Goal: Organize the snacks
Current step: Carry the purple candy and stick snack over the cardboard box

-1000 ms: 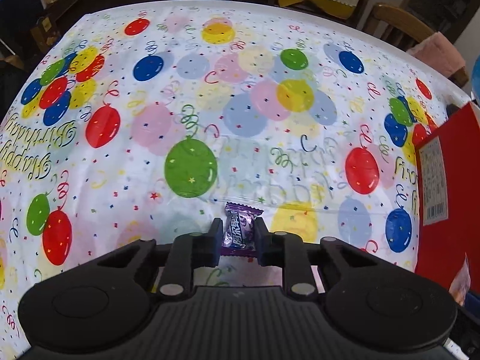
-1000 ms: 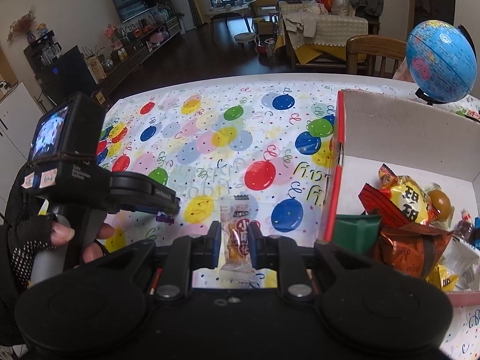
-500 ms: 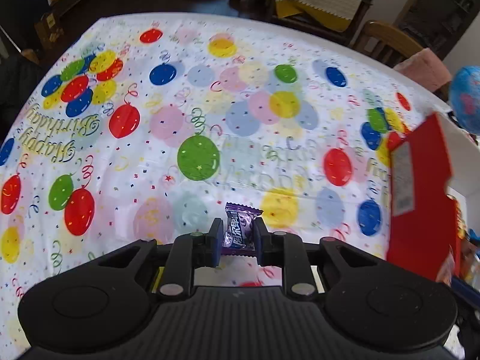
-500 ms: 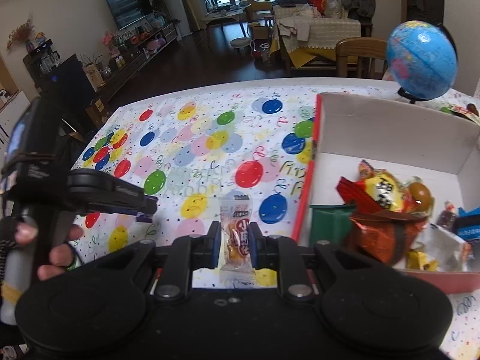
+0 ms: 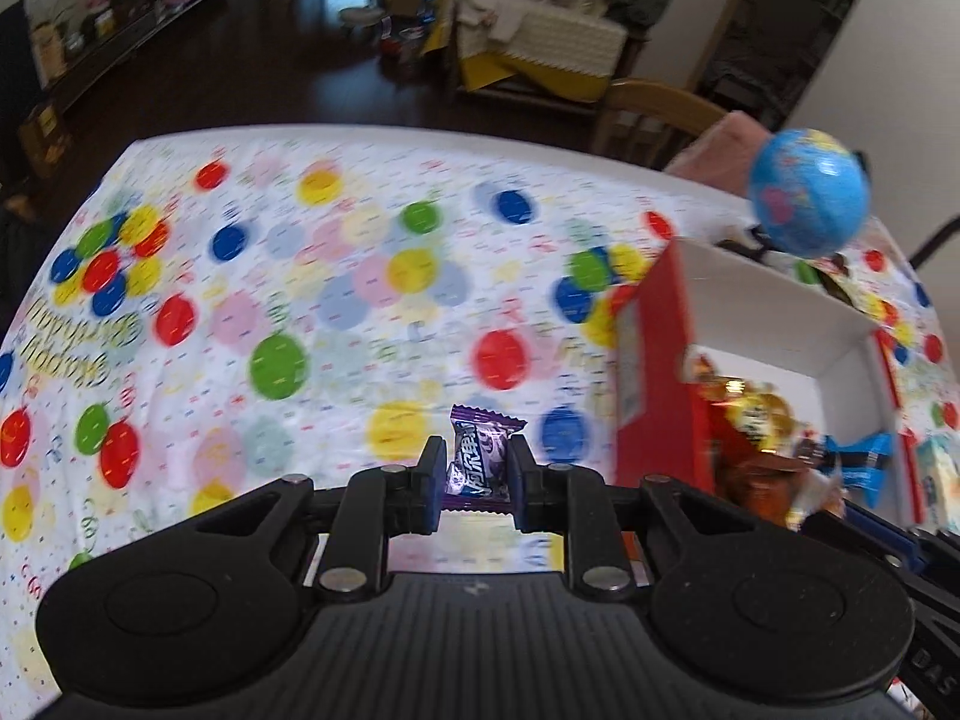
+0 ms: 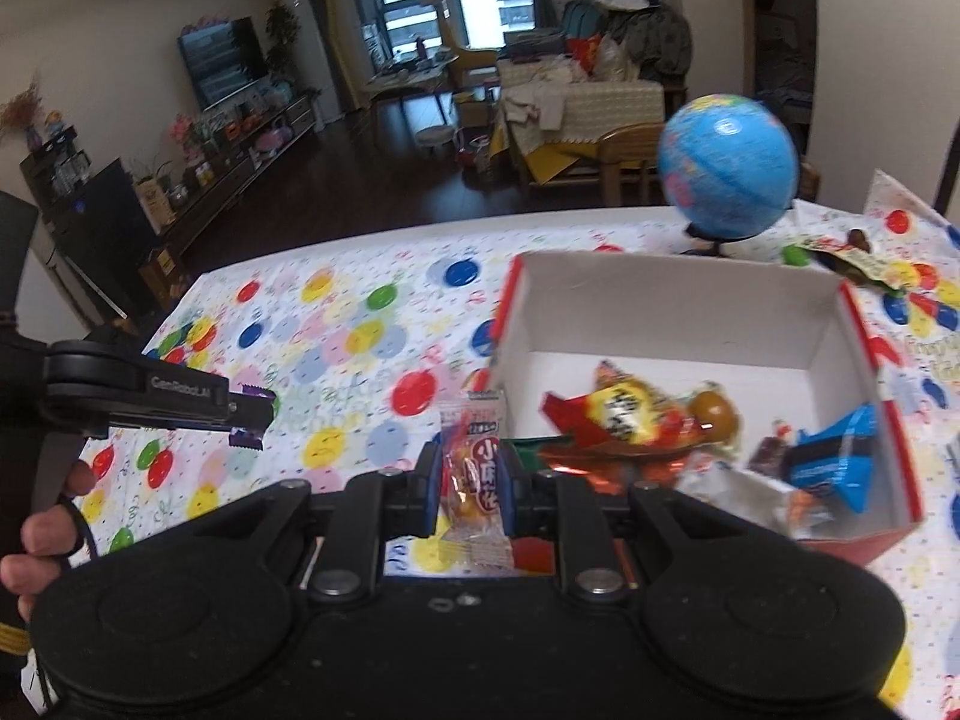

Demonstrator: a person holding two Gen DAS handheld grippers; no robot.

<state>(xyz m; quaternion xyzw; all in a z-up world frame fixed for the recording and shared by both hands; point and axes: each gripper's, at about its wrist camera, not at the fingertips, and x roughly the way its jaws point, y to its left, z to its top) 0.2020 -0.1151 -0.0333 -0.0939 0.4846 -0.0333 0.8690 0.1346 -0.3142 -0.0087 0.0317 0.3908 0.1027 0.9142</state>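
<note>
My left gripper is shut on a purple wrapped candy and holds it above the balloon tablecloth, left of the box; it also shows in the right wrist view. My right gripper is shut on a clear packet with an orange sweet and red label, just left of the box's near corner. The red box with white inside holds several wrapped snacks; it also shows in the left wrist view.
A blue globe stands behind the box. A green snack packet lies at the table's far right. The balloon tablecloth covers the table. A wooden chair stands behind the far edge.
Both grippers have moved right toward the box with their candies still held. The box and globe now show more fully in both views.
</note>
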